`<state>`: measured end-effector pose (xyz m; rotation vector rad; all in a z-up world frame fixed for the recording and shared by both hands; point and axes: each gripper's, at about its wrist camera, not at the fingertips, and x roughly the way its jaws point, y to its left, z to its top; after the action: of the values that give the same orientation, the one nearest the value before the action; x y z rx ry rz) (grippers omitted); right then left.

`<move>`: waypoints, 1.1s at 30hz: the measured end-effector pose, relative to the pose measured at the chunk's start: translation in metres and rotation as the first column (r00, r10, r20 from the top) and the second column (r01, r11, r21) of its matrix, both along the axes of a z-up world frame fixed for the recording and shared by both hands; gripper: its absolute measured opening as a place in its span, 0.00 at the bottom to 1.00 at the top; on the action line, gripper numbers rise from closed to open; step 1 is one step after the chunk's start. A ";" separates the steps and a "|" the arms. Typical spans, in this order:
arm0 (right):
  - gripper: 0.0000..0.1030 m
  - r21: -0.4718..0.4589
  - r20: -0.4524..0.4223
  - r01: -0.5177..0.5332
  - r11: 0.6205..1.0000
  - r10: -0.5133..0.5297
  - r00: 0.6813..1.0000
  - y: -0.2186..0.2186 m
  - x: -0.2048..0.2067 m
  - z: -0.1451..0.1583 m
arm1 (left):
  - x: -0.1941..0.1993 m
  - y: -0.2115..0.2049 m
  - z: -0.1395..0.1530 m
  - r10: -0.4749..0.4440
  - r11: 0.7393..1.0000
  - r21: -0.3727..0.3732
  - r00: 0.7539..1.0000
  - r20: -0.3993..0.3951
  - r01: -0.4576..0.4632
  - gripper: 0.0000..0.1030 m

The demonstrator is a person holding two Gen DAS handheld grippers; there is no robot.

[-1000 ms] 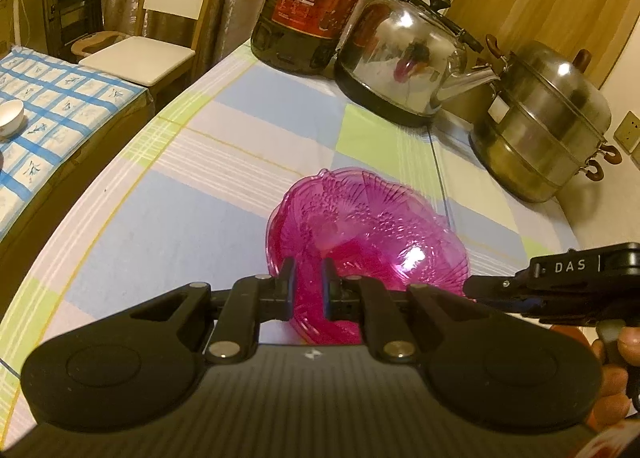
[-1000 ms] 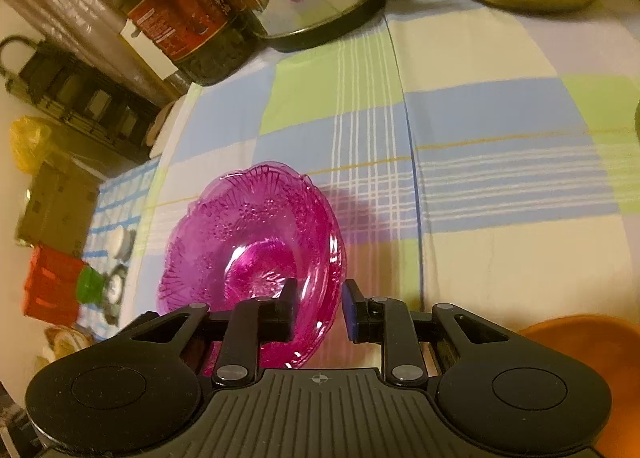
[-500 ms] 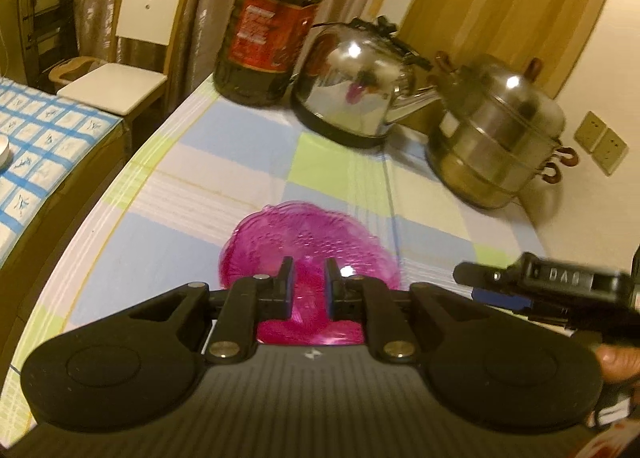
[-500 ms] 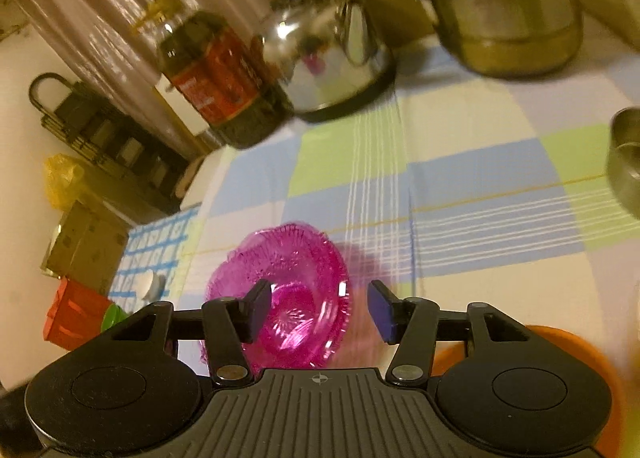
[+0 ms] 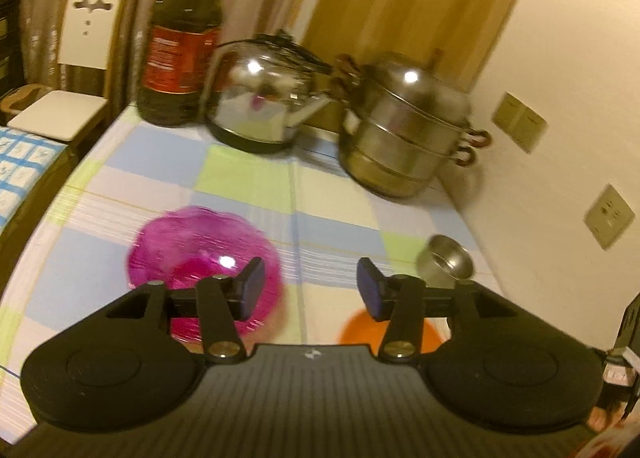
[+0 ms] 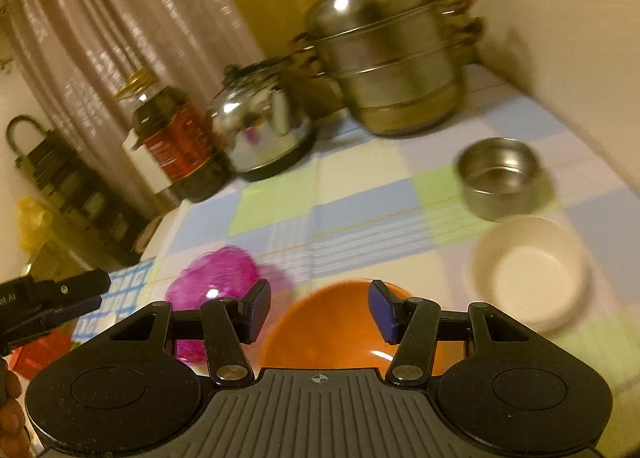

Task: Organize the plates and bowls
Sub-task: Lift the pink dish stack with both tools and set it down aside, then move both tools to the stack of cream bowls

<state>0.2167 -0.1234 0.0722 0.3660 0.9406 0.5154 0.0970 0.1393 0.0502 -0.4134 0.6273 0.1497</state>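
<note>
Two dishes and one small steel cup (image 5: 446,262) are showing in the left wrist view: one pink bowl (image 5: 200,258) resting on the bench (image 5: 248,177) and one orange bowl (image 5: 356,328) partly hidden. The left hand-held gripper (image 5: 311,286) is opening, with nothing between its jaws. Swinging across, it could be clipping the cup.

Four vessels are appearing in the right wrist view: pink bowl (image 6: 218,278), orange bowl (image 6: 332,326), white bowl (image 6: 528,274), steel cup (image 6: 500,177). The right hand-held gripper (image 6: 319,306) is standing open and empty above the orange bowl; a careless descent risks skidding it on the cloth.
</note>
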 end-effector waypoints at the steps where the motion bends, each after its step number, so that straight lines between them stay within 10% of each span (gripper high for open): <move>1: 0.53 -0.008 -0.005 0.019 1.000 -0.019 1.000 -0.009 -0.004 0.000 | 0.000 -0.008 0.000 -0.012 1.000 0.000 1.000 0.001 0.012 0.51; 14: 0.53 -0.064 -0.075 0.201 0.978 -0.205 0.976 -0.101 -0.033 -0.014 | 0.011 -0.092 -0.031 -0.163 0.984 -0.084 0.986 -0.047 0.158 0.52; 33: 0.53 -0.127 -0.128 0.300 0.945 -0.316 0.940 -0.155 -0.009 -0.035 | 0.091 -0.169 -0.040 -0.376 0.924 0.031 0.920 -0.116 0.381 0.51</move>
<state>0.2077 -0.2783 0.0374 0.4504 1.0256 0.1515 0.1885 -0.0299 0.0101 -0.2266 0.7970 -0.1830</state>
